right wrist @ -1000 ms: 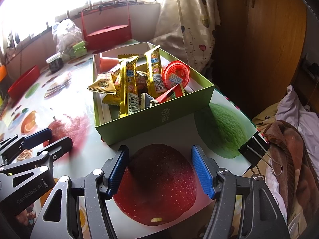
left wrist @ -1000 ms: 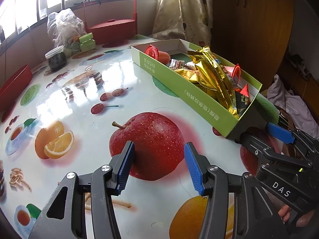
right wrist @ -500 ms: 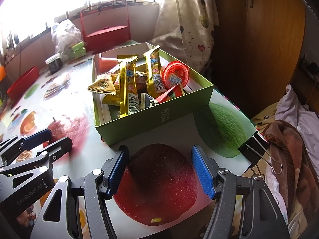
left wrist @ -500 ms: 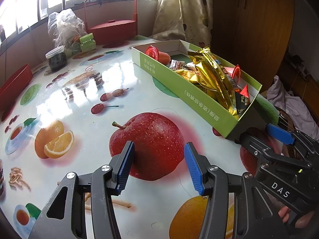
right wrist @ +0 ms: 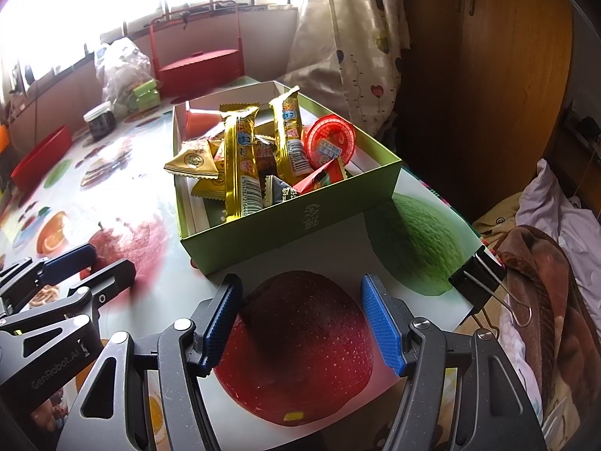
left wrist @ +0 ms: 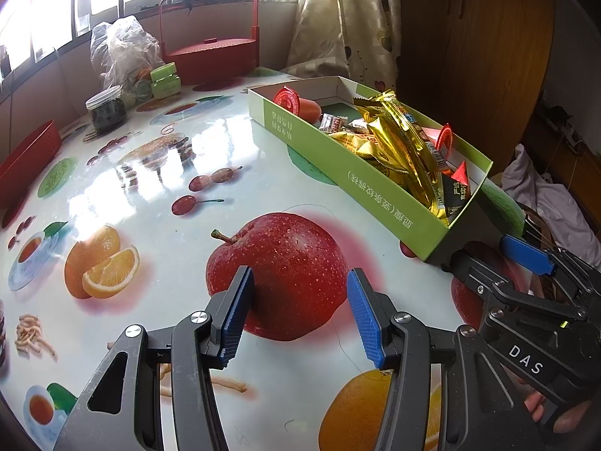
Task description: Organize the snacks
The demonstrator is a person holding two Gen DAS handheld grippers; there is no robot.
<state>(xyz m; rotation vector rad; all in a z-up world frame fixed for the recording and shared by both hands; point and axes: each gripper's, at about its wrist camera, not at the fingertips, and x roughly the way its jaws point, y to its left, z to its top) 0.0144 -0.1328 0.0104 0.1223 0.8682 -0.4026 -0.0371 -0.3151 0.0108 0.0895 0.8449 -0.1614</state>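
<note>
Nothing has shifted: both the left gripper [left wrist: 296, 314] and right gripper [right wrist: 302, 325] hover released and empty just before the snack-filled green box [right wrist: 300, 218], suggesting sorting's done.

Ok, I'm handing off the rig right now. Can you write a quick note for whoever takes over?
Left hand-held gripper: open, empty, above the table.
Right hand-held gripper: open, empty, just short of the green box.
Snacks: gold bars, triangular packets and red jelly cups lie jumbled in the box.
Done: snacks are in the box.
Left: sorting them; nothing gripped yet.
</note>
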